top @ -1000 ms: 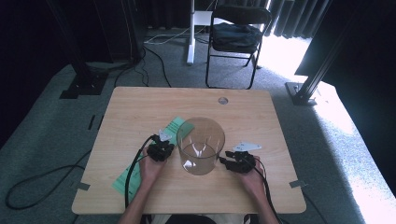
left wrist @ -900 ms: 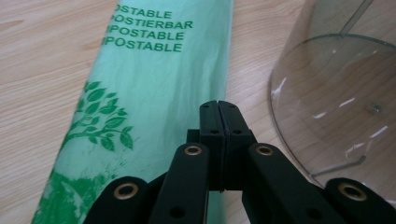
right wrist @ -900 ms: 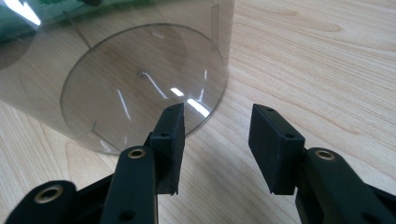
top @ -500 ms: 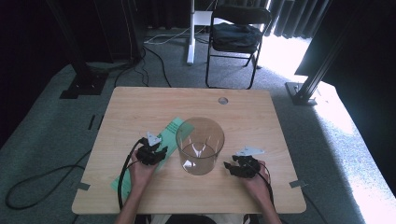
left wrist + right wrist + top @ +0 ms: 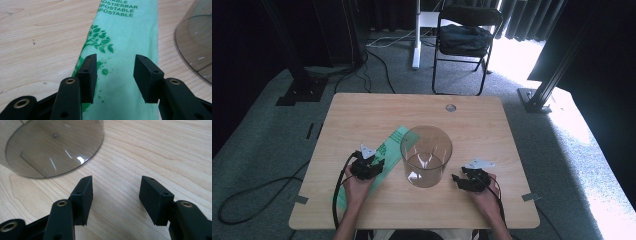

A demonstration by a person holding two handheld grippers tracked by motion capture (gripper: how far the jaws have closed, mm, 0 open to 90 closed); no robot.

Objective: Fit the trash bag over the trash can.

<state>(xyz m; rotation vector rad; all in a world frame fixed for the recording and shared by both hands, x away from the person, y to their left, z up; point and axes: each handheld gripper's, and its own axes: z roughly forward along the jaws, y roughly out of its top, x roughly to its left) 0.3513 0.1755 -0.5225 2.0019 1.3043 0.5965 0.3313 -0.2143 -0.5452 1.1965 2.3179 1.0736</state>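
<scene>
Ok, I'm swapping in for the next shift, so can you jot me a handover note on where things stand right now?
Left gripper: open, jaws just widened, above the green bag, nothing pinched.
Right gripper: open, jaws just widened, over bare table, holding nothing.
Clear bin: upright mid-table between the two grippers, touched by neither.
Bag: flat on the table left of the bin, its far end passing behind the bin.
Done: bin set down and let go.
Left: probably pick up the bag and line the bin.

The green bag [image 5: 125, 50] bears dark green capitals, cut off at the top. Readable are "…POSTIERBAR", "…POSTABLE", "…POSTABLE". A tree sign stands below them.
</scene>
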